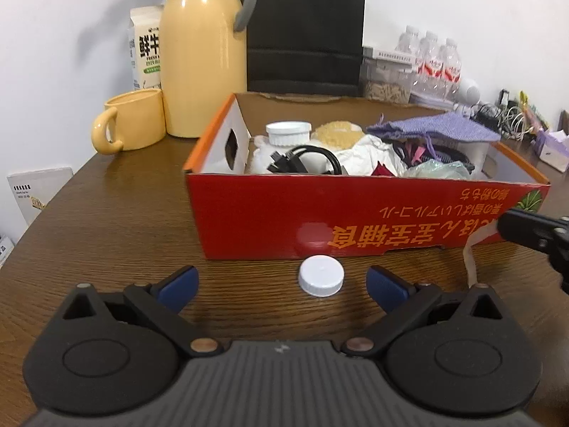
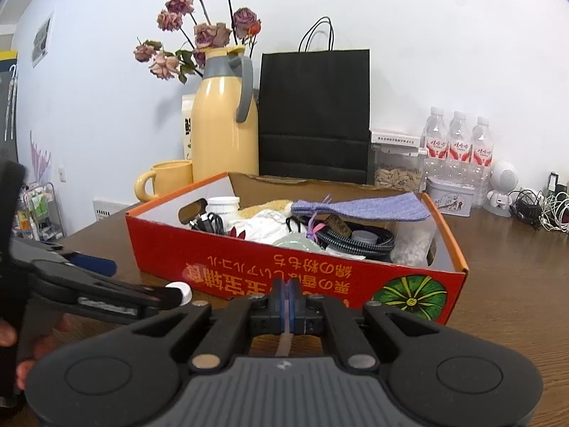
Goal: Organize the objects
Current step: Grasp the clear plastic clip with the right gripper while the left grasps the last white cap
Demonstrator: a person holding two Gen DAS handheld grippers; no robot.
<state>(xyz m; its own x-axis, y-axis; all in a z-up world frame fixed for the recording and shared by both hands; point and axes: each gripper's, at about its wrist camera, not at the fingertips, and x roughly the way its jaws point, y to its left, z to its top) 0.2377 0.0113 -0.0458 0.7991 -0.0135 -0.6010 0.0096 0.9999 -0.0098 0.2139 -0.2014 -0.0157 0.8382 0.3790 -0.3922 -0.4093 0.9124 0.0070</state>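
A white bottle cap [image 1: 321, 280] lies on the wooden table [image 1: 117, 220] just in front of the red cardboard box [image 1: 270, 213]. My left gripper [image 1: 281, 274] is open, its blue pads [image 1: 177, 284] spread to either side of the cap and a little short of it. My right gripper [image 2: 287, 295] is shut on a thin pale strip [image 2: 284, 343]. In the left wrist view the strip [image 1: 470, 259] hangs from the right gripper [image 1: 506, 226] at the box's front right. The right wrist view shows the left gripper [image 2: 145, 281] beside the cap [image 2: 180, 290].
The box [image 2: 249, 259] holds a white jar [image 1: 288, 133], black cables [image 1: 306, 162], a purple cloth [image 1: 434, 126] and white wrapping. Behind stand a yellow mug [image 1: 131, 121], yellow thermos [image 1: 202, 53], milk carton [image 1: 145, 46], black paper bag [image 2: 314, 114], water bottles [image 2: 458, 142] and cables [image 2: 540, 206].
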